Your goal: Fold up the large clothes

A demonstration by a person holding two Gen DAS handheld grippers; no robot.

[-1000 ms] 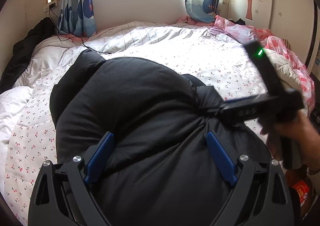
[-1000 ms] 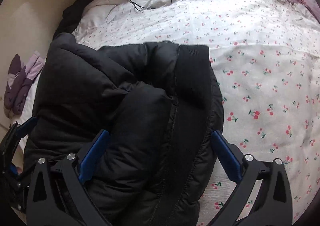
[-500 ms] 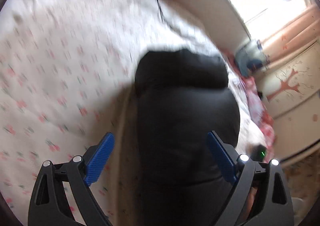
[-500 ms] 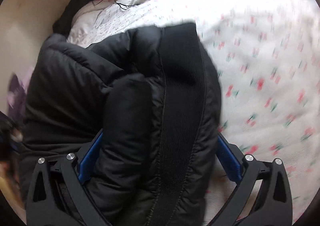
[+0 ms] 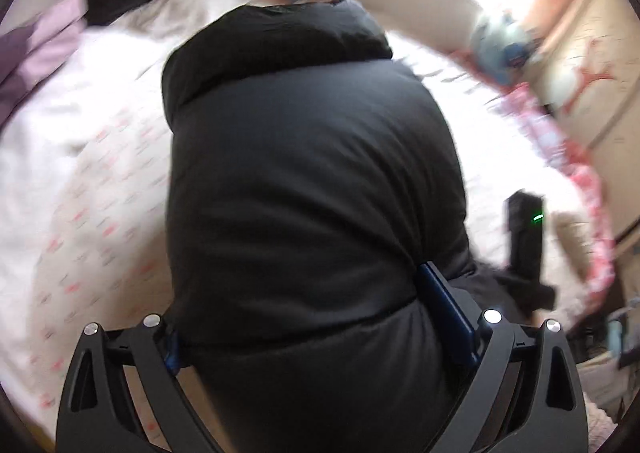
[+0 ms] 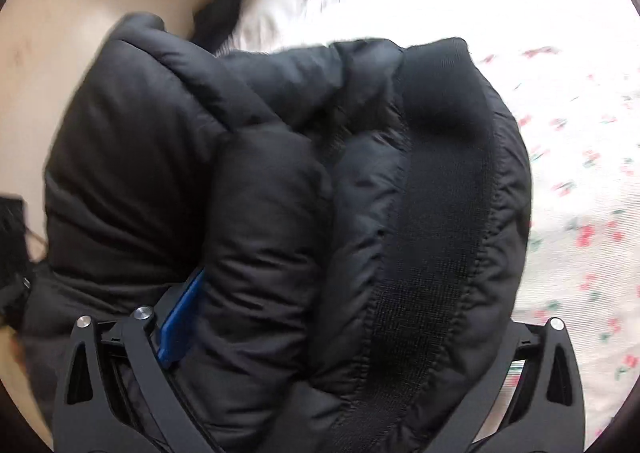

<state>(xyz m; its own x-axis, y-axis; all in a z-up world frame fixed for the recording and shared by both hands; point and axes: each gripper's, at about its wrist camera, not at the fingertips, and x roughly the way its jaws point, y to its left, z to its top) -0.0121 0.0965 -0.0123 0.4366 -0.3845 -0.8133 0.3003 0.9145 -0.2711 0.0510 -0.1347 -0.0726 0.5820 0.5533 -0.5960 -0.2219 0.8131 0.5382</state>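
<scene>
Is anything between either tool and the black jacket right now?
No. The jacket bulges between the fingers of both the left tool and the right tool, pressed against the blue pads. Nothing else lies between them.

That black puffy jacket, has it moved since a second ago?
Yes. The black jacket, gripped by both tongs, has lifted and swung left toward the wall, off the cherry-print bedspread.

One black puffer jacket [image 5: 312, 181] fills the centre. Two grippers: the left gripper [image 5: 320, 317] at 6 o'clock, the right gripper [image 6: 340, 317] likewise. One floral quilt [image 5: 80, 189] at 9 o'clock.
</scene>
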